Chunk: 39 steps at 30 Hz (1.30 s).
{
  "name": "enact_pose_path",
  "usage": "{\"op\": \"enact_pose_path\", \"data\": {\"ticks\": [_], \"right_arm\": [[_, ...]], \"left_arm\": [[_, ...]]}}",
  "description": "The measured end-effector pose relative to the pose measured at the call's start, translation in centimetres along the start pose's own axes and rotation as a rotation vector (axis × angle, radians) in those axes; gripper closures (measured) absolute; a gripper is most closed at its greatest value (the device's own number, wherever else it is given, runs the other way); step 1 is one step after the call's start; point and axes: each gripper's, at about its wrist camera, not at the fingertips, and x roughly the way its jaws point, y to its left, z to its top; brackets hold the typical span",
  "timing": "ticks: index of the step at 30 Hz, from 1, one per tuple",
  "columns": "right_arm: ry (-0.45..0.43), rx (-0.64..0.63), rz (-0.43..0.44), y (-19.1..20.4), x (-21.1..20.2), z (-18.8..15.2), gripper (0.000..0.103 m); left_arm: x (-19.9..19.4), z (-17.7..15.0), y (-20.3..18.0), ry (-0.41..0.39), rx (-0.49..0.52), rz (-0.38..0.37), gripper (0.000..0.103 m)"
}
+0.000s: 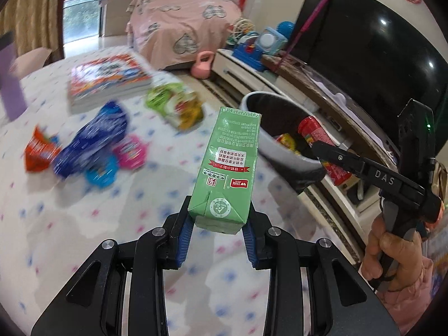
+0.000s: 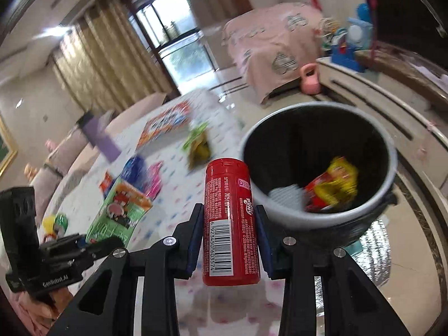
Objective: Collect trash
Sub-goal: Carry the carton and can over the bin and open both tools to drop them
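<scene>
Beside patterned table (image 2: 173, 196), grey bin (image 2: 392, 151) with yellow-red wrapper (image 2: 333, 184).

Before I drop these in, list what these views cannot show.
- Trash bin floor: right wrist view, yellow-red wrapper covers part; left wrist view, the rim blocks it.
- Wrappers on the table: both views, motion blur, print unreadable.
- Green carton underside: left wrist view, faces away.
- Red canister in the left wrist view: the right gripper's finger crosses it.
</scene>
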Motion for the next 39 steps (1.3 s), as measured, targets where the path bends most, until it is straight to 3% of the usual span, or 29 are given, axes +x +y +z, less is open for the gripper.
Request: {"op": "enact_pose_path", "data": {"ticks": [7,18,39], "right_arm": [[-0.044,0.058,-0.054,-4.0,-1.2,2.0,0.067],[-0.048,0.102,-0.101,-7.7,0.1,4.6,0.067],[-0.01,0.122,-0.132,-10.1,2.5,6.3,0.067]], "left_arm": [[2.6,3.1,-3.5,0.007,0.049,-0.025,0.072],[6.6,6.8,-6.7,0.044,0.095,-0.033,0.072],[10.9,8.6,-8.9,0.091,0.118,-0.022,0.072]]}}
